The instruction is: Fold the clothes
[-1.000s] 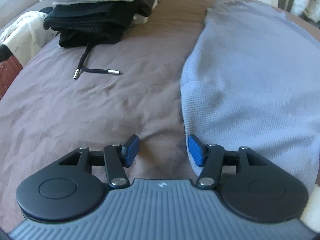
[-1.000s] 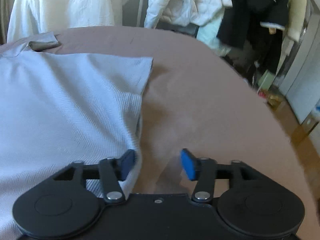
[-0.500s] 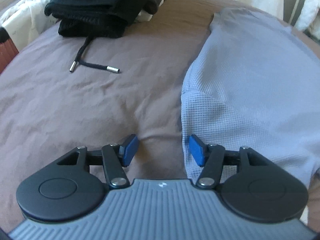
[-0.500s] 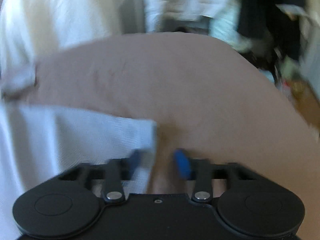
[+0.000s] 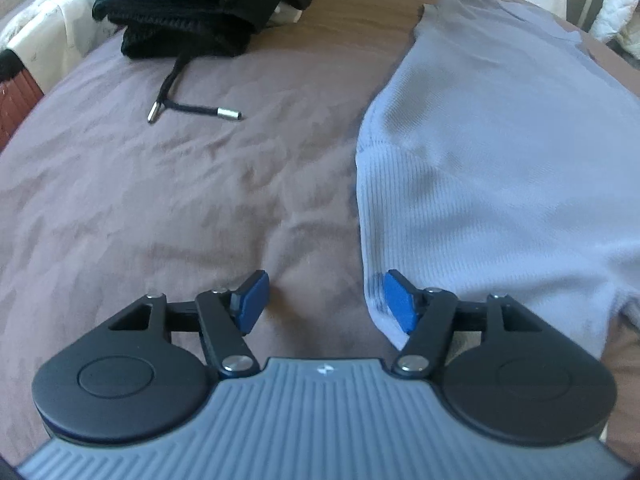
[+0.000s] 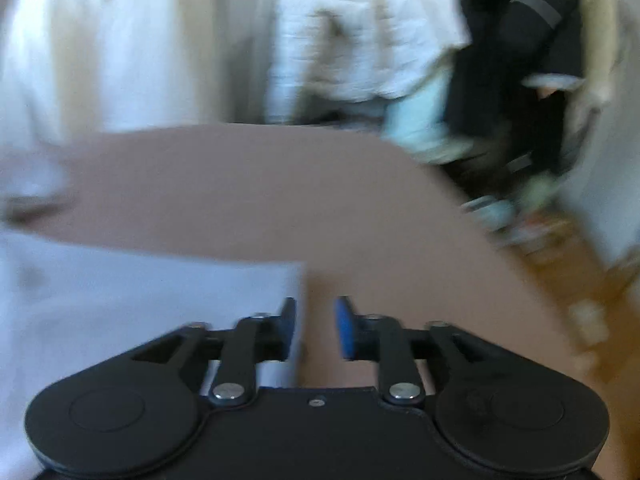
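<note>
A light blue ribbed shirt (image 5: 500, 152) lies flat on the brown bed cover (image 5: 180, 200). In the left wrist view my left gripper (image 5: 324, 300) is open and empty, its jaws astride the shirt's near left edge, the right pad over the cloth. In the blurred right wrist view the shirt (image 6: 140, 304) fills the lower left. My right gripper (image 6: 316, 328) is partly open at the shirt's right edge near a corner, its left pad over the cloth. It holds nothing that I can see.
A stack of folded dark and pale clothes (image 5: 200, 12) sits at the far left of the bed, with a black drawstring (image 5: 180, 100) trailing out. White and dark garments (image 6: 360, 40) hang beyond the bed. The bed edge and wood floor (image 6: 580, 260) are on the right.
My right gripper has moved forward along the shirt's right edge toward its far corner and its jaws have narrowed. My left gripper has shifted slightly forward along the left edge.
</note>
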The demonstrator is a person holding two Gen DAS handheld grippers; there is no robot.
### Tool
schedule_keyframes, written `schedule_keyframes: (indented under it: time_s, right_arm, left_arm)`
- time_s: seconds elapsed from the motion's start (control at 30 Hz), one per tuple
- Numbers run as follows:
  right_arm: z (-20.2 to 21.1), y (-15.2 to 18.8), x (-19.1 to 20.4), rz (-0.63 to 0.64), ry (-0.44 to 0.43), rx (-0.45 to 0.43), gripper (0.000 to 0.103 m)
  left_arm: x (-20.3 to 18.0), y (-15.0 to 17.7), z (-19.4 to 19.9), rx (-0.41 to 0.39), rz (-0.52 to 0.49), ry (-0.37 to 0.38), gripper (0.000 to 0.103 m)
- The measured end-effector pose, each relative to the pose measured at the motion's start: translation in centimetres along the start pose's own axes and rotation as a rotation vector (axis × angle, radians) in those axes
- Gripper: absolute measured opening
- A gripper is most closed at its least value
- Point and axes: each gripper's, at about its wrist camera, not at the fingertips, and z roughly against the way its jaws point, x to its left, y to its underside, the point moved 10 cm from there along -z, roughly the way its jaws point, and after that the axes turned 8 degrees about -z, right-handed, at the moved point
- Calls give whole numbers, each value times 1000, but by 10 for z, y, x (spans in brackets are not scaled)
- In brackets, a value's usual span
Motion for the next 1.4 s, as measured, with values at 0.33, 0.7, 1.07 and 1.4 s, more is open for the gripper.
schedule_keyframes:
  time_s: [0.33, 0.7, 1.07, 1.4]
  right_arm:
    - [154, 181, 185, 302, -562, 250, 49]
    - [212, 271, 162, 680, -501, 356, 64]
    - [211, 286, 97, 353, -424, 247, 68]
    - [194, 236, 117, 393, -437, 214, 13]
  left_arm:
    - [-15, 23, 10, 37, 26, 120, 70]
    - [-39, -1, 47, -143, -66, 130, 4]
    - [-25, 8, 19, -72, 110, 206, 14]
    - [-50, 14, 12, -12, -51, 182, 6]
